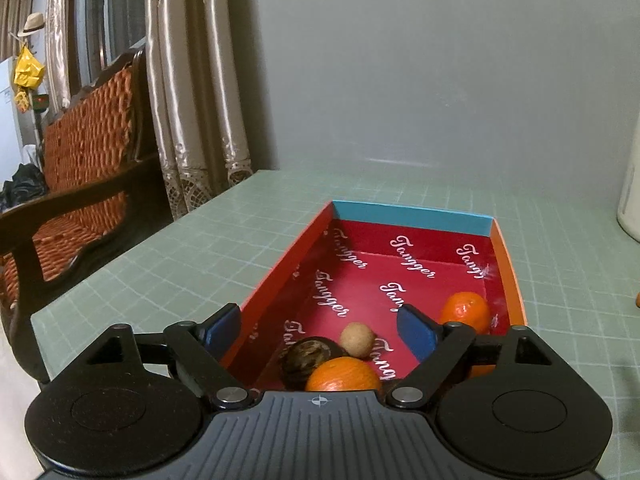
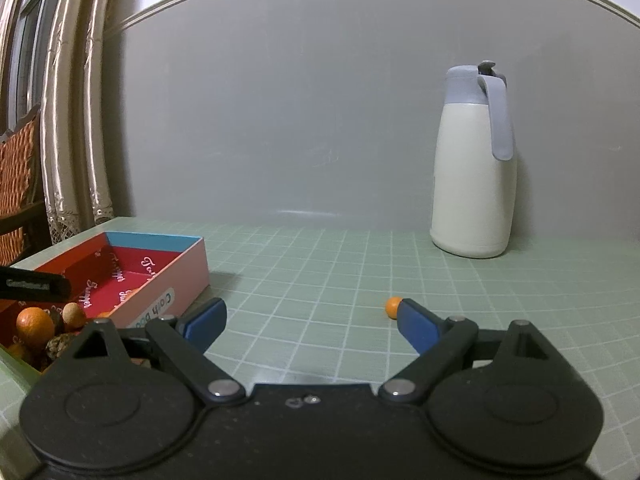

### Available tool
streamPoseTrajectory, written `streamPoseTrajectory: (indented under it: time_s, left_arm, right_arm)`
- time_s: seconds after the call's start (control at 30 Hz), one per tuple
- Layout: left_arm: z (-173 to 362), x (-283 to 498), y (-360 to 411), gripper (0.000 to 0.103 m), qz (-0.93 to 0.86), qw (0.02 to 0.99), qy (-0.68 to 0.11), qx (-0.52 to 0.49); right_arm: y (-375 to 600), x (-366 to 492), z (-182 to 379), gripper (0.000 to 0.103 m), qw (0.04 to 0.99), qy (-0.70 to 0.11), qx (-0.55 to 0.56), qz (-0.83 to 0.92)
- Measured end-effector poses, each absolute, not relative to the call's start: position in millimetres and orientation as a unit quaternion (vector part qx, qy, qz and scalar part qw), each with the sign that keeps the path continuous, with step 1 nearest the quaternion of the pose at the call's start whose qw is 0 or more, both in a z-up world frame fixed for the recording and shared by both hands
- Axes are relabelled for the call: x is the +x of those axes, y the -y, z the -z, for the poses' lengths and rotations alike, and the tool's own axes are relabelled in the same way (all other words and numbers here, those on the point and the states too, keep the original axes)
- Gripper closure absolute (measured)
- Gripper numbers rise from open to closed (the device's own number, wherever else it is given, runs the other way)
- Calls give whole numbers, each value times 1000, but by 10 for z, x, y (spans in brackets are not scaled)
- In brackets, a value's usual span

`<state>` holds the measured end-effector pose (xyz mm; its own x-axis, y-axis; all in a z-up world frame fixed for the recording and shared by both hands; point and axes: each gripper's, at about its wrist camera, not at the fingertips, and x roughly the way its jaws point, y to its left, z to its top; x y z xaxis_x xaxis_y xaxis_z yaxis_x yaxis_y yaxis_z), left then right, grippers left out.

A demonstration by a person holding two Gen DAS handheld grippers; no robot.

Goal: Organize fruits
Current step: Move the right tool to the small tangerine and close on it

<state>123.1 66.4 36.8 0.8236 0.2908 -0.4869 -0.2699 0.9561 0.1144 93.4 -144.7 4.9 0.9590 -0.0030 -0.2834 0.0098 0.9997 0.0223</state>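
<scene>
Orange and very small, the last loose fruit (image 2: 394, 307) sits on the green grid mat (image 2: 320, 280), out in the open and well apart from the box (image 2: 168, 276). In the right wrist view it lies just ahead of the right gripper (image 2: 312, 320), hard against the tip of the right-hand blue pad (image 2: 416, 326), so it is off to the right of the gap, not centred in it. My judgement is that the coming move needs a small shift to the right before the jaws can straddle it. The right gripper stands wide apart with nothing between the pads. It is the nearer tool by far.

The left gripper (image 1: 318, 330) hovers over the near end of the box, its jaws apart and empty. Below it lie an orange (image 1: 344, 374), a dark round fruit (image 1: 308, 362) and a small tan ball (image 1: 357, 334), with a second orange (image 1: 466, 310) on the right side.

The small fruit is partly cut off by the pad, so its shape is uncertain. More fruit at the near corner of the box is hidden by the gripper bodies. A white jug (image 2: 472, 184) stands far right against the wall
</scene>
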Motion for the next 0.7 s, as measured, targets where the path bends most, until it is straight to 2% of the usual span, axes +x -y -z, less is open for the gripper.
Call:
streamPoseTrajectory:
  time_s: [0.43, 0.7]
  left_arm:
    - [-397, 884, -812, 17, -165, 956, -244, 18]
    - [-330, 758, -903, 14, -176, 954, -244, 14]
  right_arm:
    - [1596, 1104, -67, 11, 985, -166, 32, 22]
    - [1739, 1285, -38, 17, 979, -193, 48, 43]
